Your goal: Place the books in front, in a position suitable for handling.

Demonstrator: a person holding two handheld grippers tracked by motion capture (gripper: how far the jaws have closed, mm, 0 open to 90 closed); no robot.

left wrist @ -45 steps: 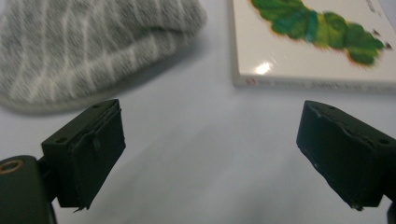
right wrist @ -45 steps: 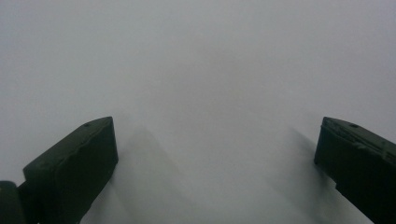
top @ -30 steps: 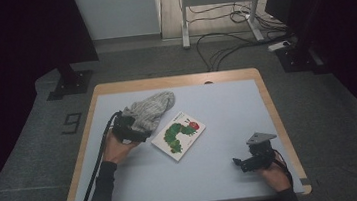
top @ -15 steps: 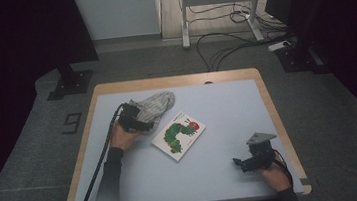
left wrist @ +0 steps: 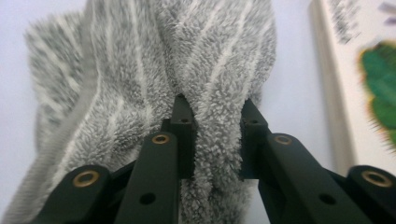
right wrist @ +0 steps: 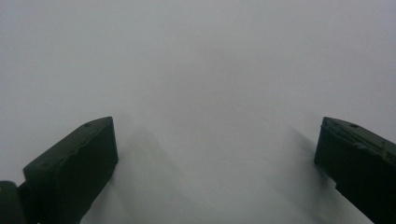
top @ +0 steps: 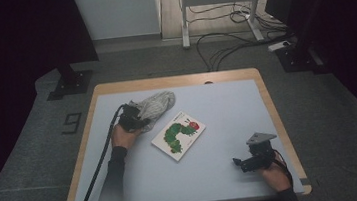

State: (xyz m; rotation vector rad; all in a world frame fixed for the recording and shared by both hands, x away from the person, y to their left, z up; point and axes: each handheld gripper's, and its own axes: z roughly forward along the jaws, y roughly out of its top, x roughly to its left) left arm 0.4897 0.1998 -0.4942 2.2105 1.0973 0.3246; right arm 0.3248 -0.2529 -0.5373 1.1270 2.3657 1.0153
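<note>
A grey fuzzy cloth (top: 159,104) with pale stripes lies bunched at the far left of the pale table (top: 227,105). My left gripper (top: 141,120) sits at its near left edge. In the left gripper view its jaws have just been closing and now pinch a fold of the cloth (left wrist: 140,70); the left gripper (left wrist: 215,112) is shut on it. A picture book (top: 179,134) with a green caterpillar lies flat beside the cloth, its edge at the right of the left gripper view (left wrist: 364,84). My right gripper (top: 238,163) rests near the front right, and its jaws (right wrist: 217,140) stand open over bare table.
The table has a wooden rim (top: 272,105). Beyond it the floor holds a metal stand (top: 217,11), loose cables (top: 220,41) and dark equipment bases (top: 71,84). A black cable (top: 100,164) trails from the left gripper along the forearm.
The left hand has moved a little forward into the cloth, and its jaws have closed on a fold. The cloth looks flatter. The right hand has kept still.
</note>
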